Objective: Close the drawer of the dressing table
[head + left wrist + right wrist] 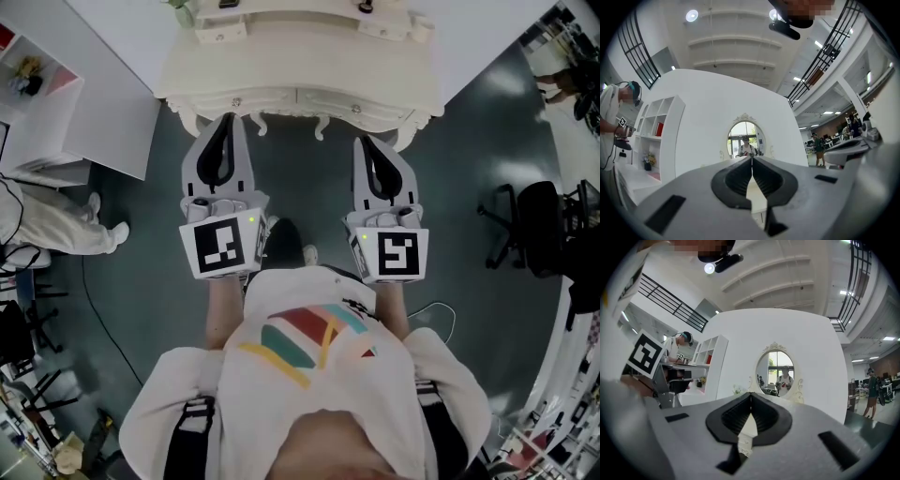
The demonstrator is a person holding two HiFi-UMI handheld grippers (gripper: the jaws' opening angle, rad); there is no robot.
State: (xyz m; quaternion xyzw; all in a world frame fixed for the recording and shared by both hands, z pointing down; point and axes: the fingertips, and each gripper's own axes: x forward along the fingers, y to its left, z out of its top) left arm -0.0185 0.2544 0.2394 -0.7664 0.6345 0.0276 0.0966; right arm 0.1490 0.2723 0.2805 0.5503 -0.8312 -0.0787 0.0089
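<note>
Jaws are pressing together on nothing in both the left gripper [228,120] and the right gripper [362,142]. Both are pointing at the cream dressing table [300,56] on the far side, where the drawer [269,97] front is sitting flush under the tabletop.

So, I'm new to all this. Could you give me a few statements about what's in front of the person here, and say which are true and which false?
1. The left gripper and the right gripper both point toward the dressing table. True.
2. The left gripper holds a cup. False: its jaws are shut together with nothing between them.
3. An oval mirror faces the grippers. True.
4. The right gripper's jaws gape wide open. False: they are shut and empty.
5. A white shelf unit stands to the left of the table. True.
</note>
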